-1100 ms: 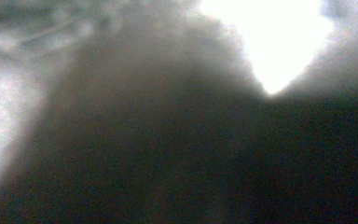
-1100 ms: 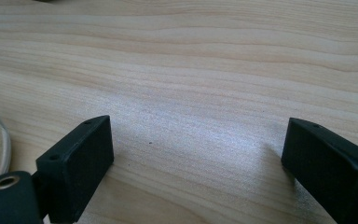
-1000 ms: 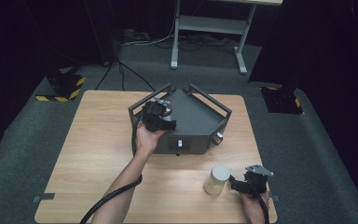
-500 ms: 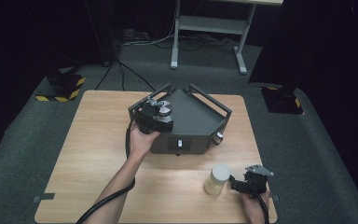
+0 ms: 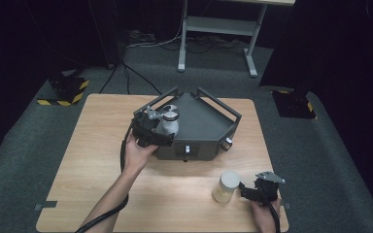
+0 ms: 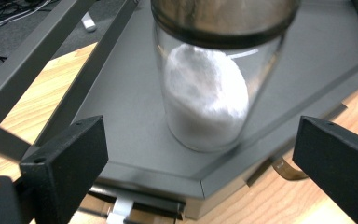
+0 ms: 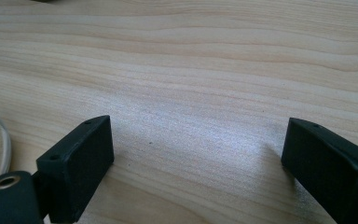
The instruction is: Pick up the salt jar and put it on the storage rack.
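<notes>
Nearest you, at about five o'clock on the wooden table (image 5: 92, 160), your right gripper (image 5: 246, 190) rests low with its jaws spread over bare wood, nothing between them. Just beside it, at its nine o'clock, a jar of pale grains (image 5: 226, 186) stands upright on the table, apart from the jaws. Farther off, toward eleven o'clock, your left gripper (image 5: 162, 127) has just been opening its jaws; they now stand wide on either side of the glass jar of white powder (image 6: 205, 100), not pressing on it. That jar stands upright on the near left part of the dark grey railed platform (image 5: 204, 121), which sits at twelve o'clock on the table.
</notes>
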Available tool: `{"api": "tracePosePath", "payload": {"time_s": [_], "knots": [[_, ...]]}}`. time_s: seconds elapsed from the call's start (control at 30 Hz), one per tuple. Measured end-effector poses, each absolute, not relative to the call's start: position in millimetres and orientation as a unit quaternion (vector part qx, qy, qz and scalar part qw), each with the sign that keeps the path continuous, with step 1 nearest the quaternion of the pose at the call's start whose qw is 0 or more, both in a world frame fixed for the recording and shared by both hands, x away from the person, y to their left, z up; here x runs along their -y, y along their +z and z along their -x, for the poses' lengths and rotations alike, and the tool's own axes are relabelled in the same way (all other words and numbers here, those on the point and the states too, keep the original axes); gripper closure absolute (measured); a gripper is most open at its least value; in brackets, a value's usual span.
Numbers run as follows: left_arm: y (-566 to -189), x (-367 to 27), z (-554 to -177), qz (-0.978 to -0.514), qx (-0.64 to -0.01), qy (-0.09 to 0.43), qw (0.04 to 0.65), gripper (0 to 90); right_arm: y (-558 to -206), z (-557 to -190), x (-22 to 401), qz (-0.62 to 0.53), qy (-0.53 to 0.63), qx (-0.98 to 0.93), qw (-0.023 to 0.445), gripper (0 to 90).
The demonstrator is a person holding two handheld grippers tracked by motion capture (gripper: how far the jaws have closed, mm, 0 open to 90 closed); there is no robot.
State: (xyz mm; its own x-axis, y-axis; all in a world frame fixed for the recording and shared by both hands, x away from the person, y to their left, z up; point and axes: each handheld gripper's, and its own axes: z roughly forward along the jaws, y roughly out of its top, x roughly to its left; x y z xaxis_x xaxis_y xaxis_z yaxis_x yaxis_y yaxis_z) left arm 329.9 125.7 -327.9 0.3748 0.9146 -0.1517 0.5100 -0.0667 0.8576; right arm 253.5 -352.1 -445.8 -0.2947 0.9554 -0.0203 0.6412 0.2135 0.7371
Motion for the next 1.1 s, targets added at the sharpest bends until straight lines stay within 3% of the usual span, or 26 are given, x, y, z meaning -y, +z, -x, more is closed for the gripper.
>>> {"api": "tracePosePath", "payload": {"time_s": [0.13,0.17,0.7,1.1], "knots": [[-326,-130,-321,-0.696,-0.509,0.226,0.453,3.3,-446,-254,352,-0.540,0.318,-0.739,0.247,9.0],[-301,-144,-331,-0.780,-0.448,0.227,0.373,3.3,-446,-254,352,-0.541,0.318,-0.739,0.246,9.0],[-322,-162,-298,-0.791,-0.431,0.221,0.372,4.1,-446,-254,352,-0.541,0.318,-0.738,0.246,9.0],[-361,-161,-282,-0.817,-0.425,0.212,0.328,4.2,-445,-254,352,-0.542,0.318,-0.738,0.246,8.9]]}}
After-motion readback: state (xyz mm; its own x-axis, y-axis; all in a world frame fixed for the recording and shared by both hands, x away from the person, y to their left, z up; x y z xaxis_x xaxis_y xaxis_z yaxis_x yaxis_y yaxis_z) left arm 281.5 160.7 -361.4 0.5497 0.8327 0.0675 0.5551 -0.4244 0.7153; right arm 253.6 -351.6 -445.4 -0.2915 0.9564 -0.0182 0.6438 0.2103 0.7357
